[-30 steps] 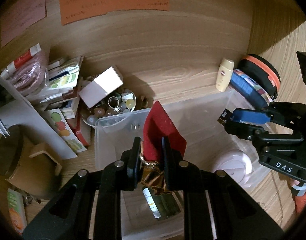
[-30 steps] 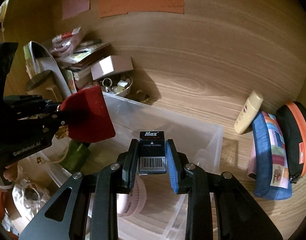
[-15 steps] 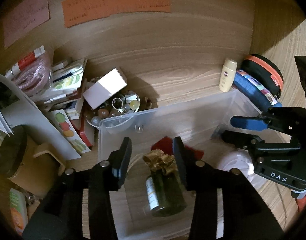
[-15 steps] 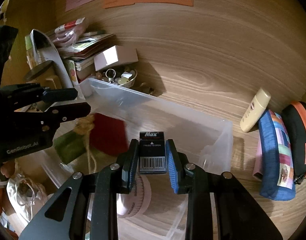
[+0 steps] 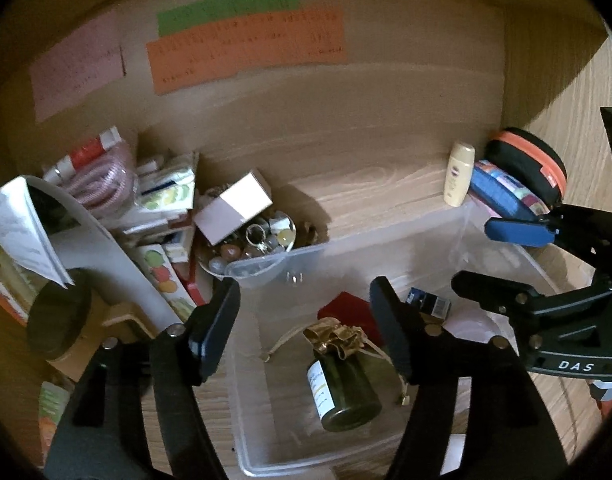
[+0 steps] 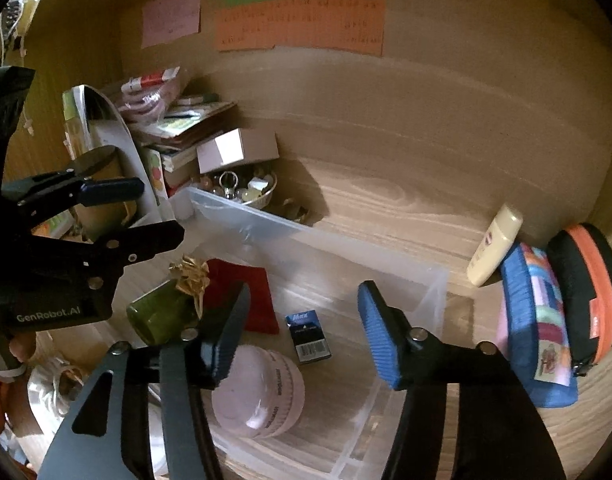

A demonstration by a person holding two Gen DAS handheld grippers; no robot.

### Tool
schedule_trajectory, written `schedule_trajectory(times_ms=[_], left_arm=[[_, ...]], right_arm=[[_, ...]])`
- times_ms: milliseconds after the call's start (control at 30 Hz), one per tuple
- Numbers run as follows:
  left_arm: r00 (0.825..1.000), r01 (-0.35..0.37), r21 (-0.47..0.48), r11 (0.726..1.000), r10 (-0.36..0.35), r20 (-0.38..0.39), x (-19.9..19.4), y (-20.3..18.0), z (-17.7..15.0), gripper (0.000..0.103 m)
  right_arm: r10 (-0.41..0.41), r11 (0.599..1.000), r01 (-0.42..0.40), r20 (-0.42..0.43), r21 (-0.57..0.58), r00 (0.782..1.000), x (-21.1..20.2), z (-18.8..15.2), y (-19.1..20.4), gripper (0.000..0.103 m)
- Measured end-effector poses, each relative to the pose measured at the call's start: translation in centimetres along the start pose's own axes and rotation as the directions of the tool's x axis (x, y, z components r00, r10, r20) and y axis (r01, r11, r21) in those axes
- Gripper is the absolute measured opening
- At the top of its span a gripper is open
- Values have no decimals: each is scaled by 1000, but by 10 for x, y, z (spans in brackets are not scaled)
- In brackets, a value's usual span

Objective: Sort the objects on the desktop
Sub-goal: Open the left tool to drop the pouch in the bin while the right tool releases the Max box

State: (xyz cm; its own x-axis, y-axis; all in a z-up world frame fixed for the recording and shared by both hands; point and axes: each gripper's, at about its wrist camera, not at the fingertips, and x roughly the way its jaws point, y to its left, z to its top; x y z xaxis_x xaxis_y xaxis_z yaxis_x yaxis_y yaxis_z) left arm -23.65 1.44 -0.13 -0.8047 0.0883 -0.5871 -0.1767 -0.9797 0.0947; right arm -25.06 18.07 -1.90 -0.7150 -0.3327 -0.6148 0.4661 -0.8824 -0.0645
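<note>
One green bottle (image 5: 347,390) lies flat in bin (image 5: 385,240), cap twd back wall.

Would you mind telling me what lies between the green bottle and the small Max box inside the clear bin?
The red pouch lies between the green bottle and the Max box, shown best in the right wrist view.

Dim warm light, heavy shadow at left; strong fisheye bending, black vignette corners, soft blur throughout.

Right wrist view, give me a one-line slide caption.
Open right gripper above a clear plastic bin holding a small black staple box and green glass bottle.
</note>
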Motion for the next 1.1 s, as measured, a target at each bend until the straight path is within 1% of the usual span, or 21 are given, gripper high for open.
schedule_trajectory(times_ms=[33, 100, 233, 300, 400, 467, 667, 800, 1000, 1100], left_arm=[[1000, -6, -1, 1000, 6, 7, -3, 1, 1, 71], [999, -26, 4, 1000, 26, 24, -12, 1, 1, 74], [997, -48, 8, 999, 47, 63, -34, 1, 2, 85], [994, -64, 13, 998, 62, 89, -47, 1, 1, 89], [991, -72, 12, 997, 70, 116, -66, 3, 0, 91], [988, -81, 8, 997, 79, 135, -79, 4, -1, 96], [981, -97, -14, 995, 98, 170, -112, 5, -8, 100], [978, -106, -23, 994, 108, 179, -131, 8, -17, 100], [978, -105, -44, 994, 111, 179, -151, 15, -36, 101], [982, -94, -59, 994, 102, 161, -155, 20, -47, 101]], right_arm=[[-2, 1000, 2, 6, -2, 1000, -3, 1, 1, 60], [-7, 1000, 7, 20, -4, 1000, -11, 3, 3, 67], [-17, 1000, 18, 49, -8, 999, -29, 3, 7, 74], [-31, 999, 32, 62, -10, 998, -40, 3, 10, 80], [-42, 999, 43, 83, -13, 996, -57, 2, 15, 82], [-48, 999, 50, 98, -15, 994, -69, 1, 18, 82], [-58, 998, 62, 143, -29, 988, -104, -5, 29, 85], [-72, 996, 80, 163, -41, 984, -122, -12, 39, 89], [-81, 995, 89, 175, -36, 981, -143, -27, 48, 90], [-84, 995, 91, 171, -34, 982, -148, -35, 50, 90]])
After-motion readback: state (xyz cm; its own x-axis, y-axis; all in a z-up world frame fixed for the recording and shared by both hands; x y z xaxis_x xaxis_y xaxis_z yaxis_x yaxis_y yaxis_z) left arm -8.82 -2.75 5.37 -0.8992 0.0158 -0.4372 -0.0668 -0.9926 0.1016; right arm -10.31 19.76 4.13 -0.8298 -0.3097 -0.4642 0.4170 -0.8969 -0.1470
